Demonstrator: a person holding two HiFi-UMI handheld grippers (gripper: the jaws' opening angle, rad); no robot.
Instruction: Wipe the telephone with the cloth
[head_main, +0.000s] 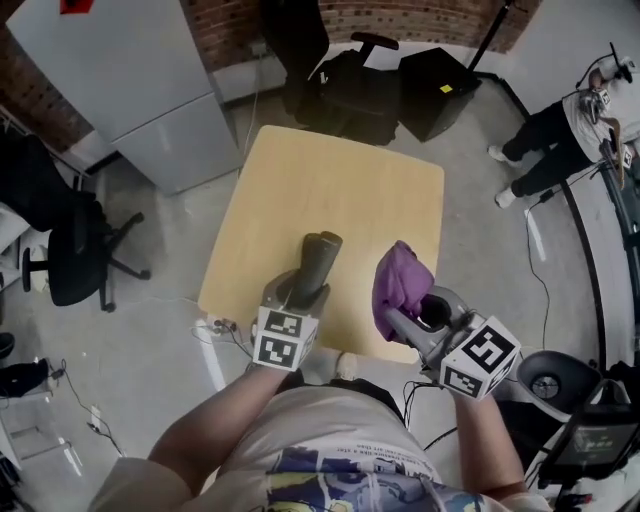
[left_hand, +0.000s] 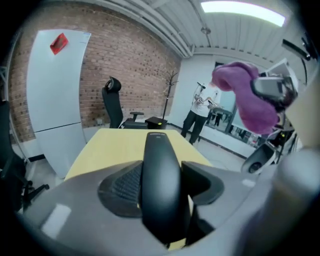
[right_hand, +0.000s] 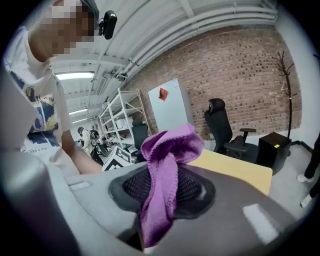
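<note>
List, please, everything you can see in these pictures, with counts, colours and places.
telephone: 1, black, in the left tool, over the table
cloth: 1, purple, bunched in the right tool
table: 1, light wood, below both tools
office chairs: 2, black, one beyond the table, one at far left
cabinet: 1, pale grey, upper left
box: 1, black, floor beyond the table
bystander: 1, dark trousers, far right
left tool: 1, grey, shut on the telephone
right tool: 1, grey, shut on the cloth
</note>
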